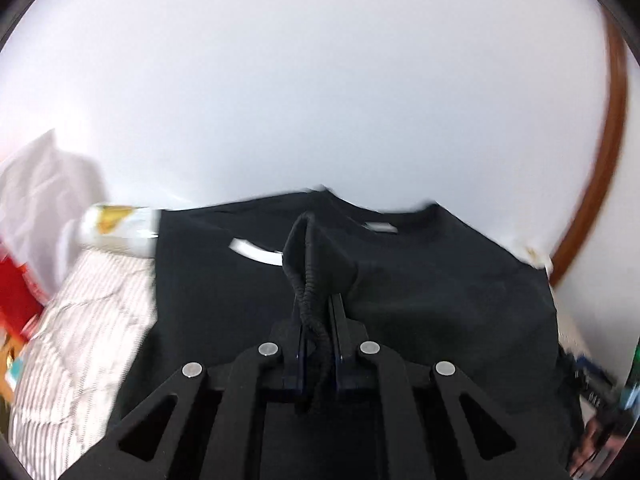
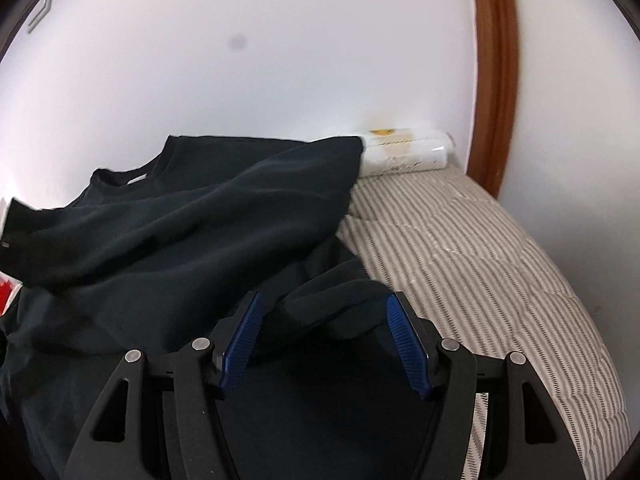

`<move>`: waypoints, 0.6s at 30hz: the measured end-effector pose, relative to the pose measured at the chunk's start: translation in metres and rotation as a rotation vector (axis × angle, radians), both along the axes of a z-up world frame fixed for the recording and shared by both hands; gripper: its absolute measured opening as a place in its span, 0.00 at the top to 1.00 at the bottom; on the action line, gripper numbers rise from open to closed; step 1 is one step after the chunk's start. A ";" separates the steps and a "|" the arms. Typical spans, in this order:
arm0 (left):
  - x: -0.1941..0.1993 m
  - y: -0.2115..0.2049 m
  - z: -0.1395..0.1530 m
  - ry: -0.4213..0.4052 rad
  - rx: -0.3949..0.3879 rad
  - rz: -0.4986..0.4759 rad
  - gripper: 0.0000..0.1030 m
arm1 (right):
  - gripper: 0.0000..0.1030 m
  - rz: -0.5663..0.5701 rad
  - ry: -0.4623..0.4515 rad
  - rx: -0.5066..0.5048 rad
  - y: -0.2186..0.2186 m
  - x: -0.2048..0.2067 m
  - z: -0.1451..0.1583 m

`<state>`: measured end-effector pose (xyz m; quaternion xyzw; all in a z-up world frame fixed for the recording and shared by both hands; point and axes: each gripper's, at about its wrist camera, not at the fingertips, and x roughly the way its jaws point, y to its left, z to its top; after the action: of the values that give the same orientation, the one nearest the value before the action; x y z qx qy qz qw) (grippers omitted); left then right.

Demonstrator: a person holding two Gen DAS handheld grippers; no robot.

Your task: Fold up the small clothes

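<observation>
A black shirt [image 1: 440, 280] lies spread on a striped bedcover, collar toward the wall, with a white neck label [image 1: 380, 227]. My left gripper [image 1: 316, 300] is shut on a ribbed edge of the shirt, which stands up in a pinched fold between the fingers. In the right wrist view the same shirt [image 2: 180, 232] is rumpled, one layer draped over another. My right gripper [image 2: 325, 295] stands open with its blue pads [image 2: 244, 340] wide apart. A raised fold of the black cloth lies between them, and I see no pad pressing on it.
The striped bedcover [image 2: 480, 260] extends right of the shirt. A white wrapped roll [image 2: 404, 152] lies against the white wall. A brown wooden frame [image 2: 492, 80] rises at the right. A red item [image 1: 12, 292] and white cloth [image 1: 40, 192] sit to the left.
</observation>
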<state>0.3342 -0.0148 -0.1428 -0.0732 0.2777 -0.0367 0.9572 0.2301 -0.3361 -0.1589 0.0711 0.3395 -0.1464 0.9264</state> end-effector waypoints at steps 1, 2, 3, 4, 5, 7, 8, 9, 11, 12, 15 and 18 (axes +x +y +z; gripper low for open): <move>0.000 0.006 -0.001 0.011 -0.007 0.017 0.90 | 0.38 -0.011 0.007 -0.001 -0.002 0.001 -0.002; 0.000 0.013 -0.003 0.029 -0.020 0.029 0.90 | 0.38 -0.017 0.017 0.001 -0.003 0.002 -0.003; -0.001 0.021 -0.006 0.048 -0.039 0.040 0.90 | 0.38 -0.024 0.030 0.005 -0.004 0.004 -0.005; -0.002 0.027 -0.009 0.062 -0.056 0.046 0.90 | 0.38 -0.024 0.036 0.017 -0.006 0.005 -0.006; -0.006 0.032 -0.012 0.072 -0.073 0.051 0.90 | 0.38 -0.026 0.035 0.023 -0.008 0.004 -0.006; -0.008 0.043 -0.016 0.089 -0.107 0.069 0.89 | 0.38 -0.037 0.033 0.023 -0.009 0.003 -0.007; -0.009 0.046 -0.019 0.102 -0.115 0.072 0.89 | 0.38 -0.037 0.033 0.025 -0.010 0.003 -0.007; -0.011 0.049 -0.021 0.115 -0.111 0.084 0.89 | 0.38 -0.038 0.035 0.024 -0.010 0.003 -0.007; -0.013 0.051 -0.025 0.131 -0.067 0.137 0.89 | 0.38 -0.050 0.038 0.020 -0.012 0.003 -0.008; -0.012 0.055 -0.027 0.149 -0.067 0.137 0.90 | 0.38 -0.059 0.040 0.022 -0.013 0.002 -0.008; -0.013 0.061 -0.031 0.169 -0.108 0.120 0.90 | 0.38 -0.058 0.041 0.032 -0.014 0.003 -0.008; -0.014 0.053 -0.030 0.169 -0.100 0.083 0.87 | 0.38 -0.055 0.040 0.030 -0.014 0.003 -0.007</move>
<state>0.3204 0.0387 -0.1728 -0.1350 0.3521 -0.0047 0.9262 0.2335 -0.3501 -0.1661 0.0914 0.3582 -0.1680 0.9138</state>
